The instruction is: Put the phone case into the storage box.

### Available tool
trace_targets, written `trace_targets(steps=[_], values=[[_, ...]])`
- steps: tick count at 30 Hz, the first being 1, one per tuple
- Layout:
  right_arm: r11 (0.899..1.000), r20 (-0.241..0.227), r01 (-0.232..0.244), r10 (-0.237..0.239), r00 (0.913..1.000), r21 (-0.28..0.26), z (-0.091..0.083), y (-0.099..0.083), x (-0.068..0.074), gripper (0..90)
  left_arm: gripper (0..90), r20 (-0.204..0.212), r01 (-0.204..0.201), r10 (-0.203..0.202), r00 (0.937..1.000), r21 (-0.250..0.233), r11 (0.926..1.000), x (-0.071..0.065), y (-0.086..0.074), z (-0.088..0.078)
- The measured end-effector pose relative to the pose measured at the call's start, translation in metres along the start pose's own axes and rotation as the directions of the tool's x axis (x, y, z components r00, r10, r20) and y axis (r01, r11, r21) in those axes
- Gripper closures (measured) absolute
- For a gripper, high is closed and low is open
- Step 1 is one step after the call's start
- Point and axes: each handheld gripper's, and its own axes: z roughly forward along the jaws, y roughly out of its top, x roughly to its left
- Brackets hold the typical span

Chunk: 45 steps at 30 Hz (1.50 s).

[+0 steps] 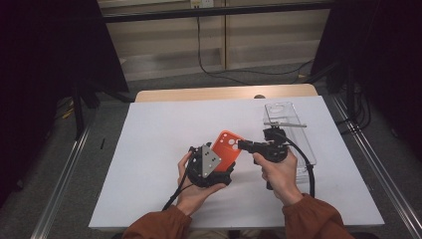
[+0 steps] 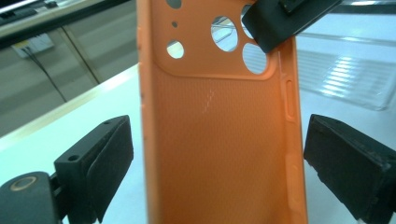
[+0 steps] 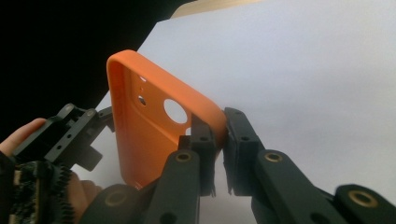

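1. Handover looks like the work in hand: an orange phone case (image 1: 228,150) is held up above the white table sheet (image 1: 149,164), between the two grippers, near the middle of the table and just left of a clear plastic tray (image 1: 286,117).

2. Right gripper (image 3: 220,140) grasps the case by its upper corner, next to the camera cutouts. In the right gripper view one pad sits inside the shell and the other presses on the outer edge, so the rim is pinched between them. The jaws are clenched tight on that thin wall.

3. Holding it by a corner leaves the long body of the case free, which I judge is why the grip sits so high: the lower part stays clear for the other gripper.

4. Left gripper (image 2: 219,158) stands released. In the left gripper view its two black pads (image 2: 109,163) flank the case on either side, with a visible gap on both sides; neither pad touches the orange walls. The case runs lengthwise up between them, hollow side toward the camera.

5. With the left jaws spread wide, the case's weight seems to rest on the right gripper's pinch alone.

6. Person's hands (image 1: 281,172) hold both grippers low over the sheet, close together.
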Motion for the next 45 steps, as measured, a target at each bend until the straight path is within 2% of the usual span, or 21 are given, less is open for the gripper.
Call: trace_targets(steps=[1, 3, 5, 8, 10, 12, 15, 17, 20, 25, 27, 29, 33, 39, 40, 41, 44, 45], values=[[1.000, 0.002, 0.005, -0.005, 1.0000, 0.000, 0.000, 0.001, -0.001, 82.8, 7.8, 0.024, 0.028, -0.028, 0.9993, 0.001, 0.9996, 0.003, 0.000, -0.001], [1.000, 0.014, 0.010, -0.010, 0.9999, -0.002, -0.001, 0.002, -0.002, 82.8, 7.4, 0.046, 0.069, -0.069, 0.9966, 0.003, 0.9976, 0.007, 0.000, -0.002], [1.000, 0.020, 0.014, -0.014, 0.9997, -0.002, -0.003, 0.003, -0.003, 82.8, 6.8, 0.063, 0.094, -0.094, 0.9936, 0.001, 0.9955, 0.013, 0.000, -0.003], [1.000, 0.030, 0.023, -0.023, 0.9993, -0.001, -0.005, 0.004, -0.006, 82.9, 6.7, 0.080, 0.148, -0.148, 0.9858, 0.006, 0.9890, 0.023, -0.001, -0.005], [1.000, 0.037, 0.025, -0.025, 0.9990, -0.003, -0.006, 0.005, -0.007, 82.9, 6.2, 0.067, 0.170, -0.169, 0.9833, 0.000, 0.9855, 0.030, -0.002, -0.008], [1.000, 0.039, 0.028, -0.028, 0.9988, -0.003, -0.008, 0.006, -0.009, 82.9, 4.7, 0.072, 0.171, -0.170, 0.9828, -0.004, 0.9853, 0.032, -0.003, -0.009], [0.999, 0.044, 0.033, -0.032, 0.9985, -0.010, -0.009, 0.007, -0.011, 82.9, 3.8, 0.057, 0.183, -0.183, 0.9815, 0.009, 0.9831, 0.040, -0.005, -0.013], [0.999, 0.047, 0.038, -0.037, 0.9982, -0.015, -0.011, 0.008, -0.012, 82.9, 3.8, 0.042, 0.200, -0.201, 0.9787, 0.014, 0.9796, 0.043, -0.005, -0.014], [0.998, 0.055, 0.059, -0.058, 0.9968, -0.022, -0.013, 0.009, -0.013, 82.9, 3.8, 0.030, 0.205, -0.206, 0.9782, 0.012, 0.9786, 0.045, -0.006, -0.015], [0.997, 0.071, 0.075, -0.073, 0.9948, -0.033, -0.017, 0.012, -0.016, 82.8, 4.2, 0.019, 0.197, -0.197, 0.9803, 0.005, 0.9804, 0.048, -0.007, -0.021], [0.996, 0.074, 0.081, -0.078, 0.9942, -0.042, -0.018, 0.013, -0.018, 82.9, 4.5, -0.010, 0.176, -0.176, 0.9844, -0.023, 0.9842, 0.049, -0.009, -0.025], [0.995, 0.083, 0.089, -0.085, 0.9929, -0.048, -0.020, 0.015, -0.020, 82.9, 4.6, 0.000, 0.166, -0.166, 0.9862, -0.035, 0.9856, 0.050, -0.010, -0.028], [0.994, 0.081, 0.097, -0.092, 0.9924, -0.056, -0.025, 0.018, -0.022, 82.9, 4.6, 0.005, 0.202, -0.202, 0.9795, -0.041, 0.9786, 0.055, -0.014, -0.035], [0.991, 0.097, 0.112, -0.105, 0.9898, -0.072, -0.033, 0.022, -0.025, 82.9, 4.6, 0.009, 0.223, -0.223, 0.9747, -0.043, 0.9738, 0.062, -0.020, -0.043], [0.991, 0.101, 0.112, -0.105, 0.9893, -0.070, -0.033, 0.023, -0.026, 82.9, 4.6, -0.008, 0.227, -0.227, 0.9738, -0.049, 0.9728, 0.064, -0.023, -0.046], [0.991, 0.105, 0.115, -0.107, 0.9887, -0.072, -0.033, 0.024, -0.026, 82.9, 4.6, -0.007, 0.238, -0.239, 0.9711, -0.057, 0.9696, 0.066, -0.024, -0.048], [0.989, 0.109, 0.125, -0.116, 0.9872, -0.077, -0.035, 0.026, -0.026, 82.9, 4.6, -0.010, 0.232, -0.234, 0.9722, -0.090, 0.9685, 0.069, -0.028, -0.051], [0.989, 0.107, 0.127, -0.119, 0.9872, -0.078, -0.035, 0.026, -0.026, 82.9, 4.6, -0.016, 0.241, -0.244, 0.9697, -0.100, 0.9653, 0.070, -0.029, -0.052]])
